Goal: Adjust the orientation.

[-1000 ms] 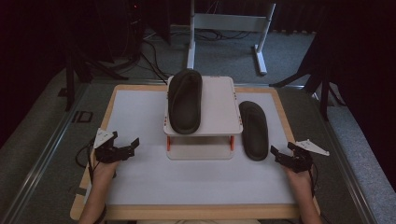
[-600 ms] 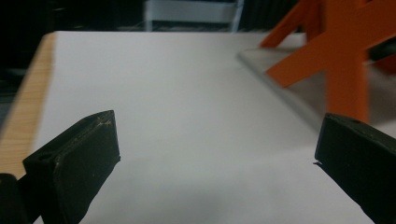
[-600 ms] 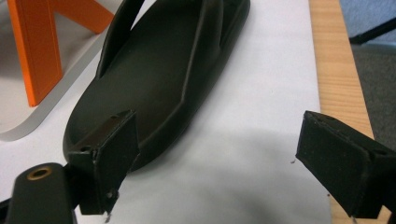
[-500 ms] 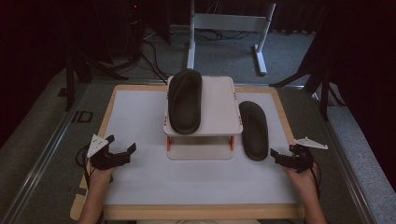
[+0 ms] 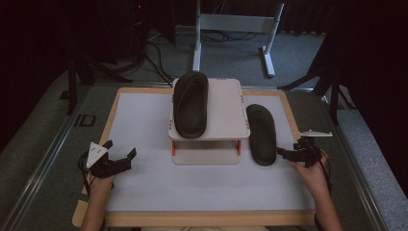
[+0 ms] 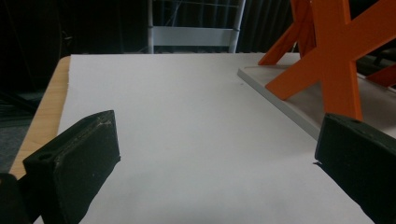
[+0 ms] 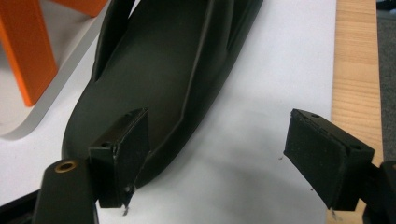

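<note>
One dark slipper (image 5: 191,103) lies on top of a small white rack (image 5: 226,108) with orange legs. A second dark slipper (image 5: 261,134) lies on the white mat just right of the rack. My right gripper (image 5: 285,154) is at this slipper's heel, open; its jaws have just been closing a little. In the right gripper view the slipper (image 7: 163,79) reaches toward the gripper (image 7: 210,154); the left pad (image 7: 126,149) overlaps the heel's edge and the right pad stands far off it. My left gripper (image 5: 119,149) is open over bare mat, left of the rack, gripper (image 6: 215,158) holding nothing.
The rack's orange legs (image 6: 336,56) stand to the right of the left gripper. The table's wooden border (image 5: 207,219) frames the white mat (image 5: 144,120). Behind the table are a grey metal stand (image 5: 235,24) and cables on the floor.
My right gripper has risen slightly beside the slipper's heel. The left gripper has drifted a little toward the table's front left. Both slippers stay in place.
</note>
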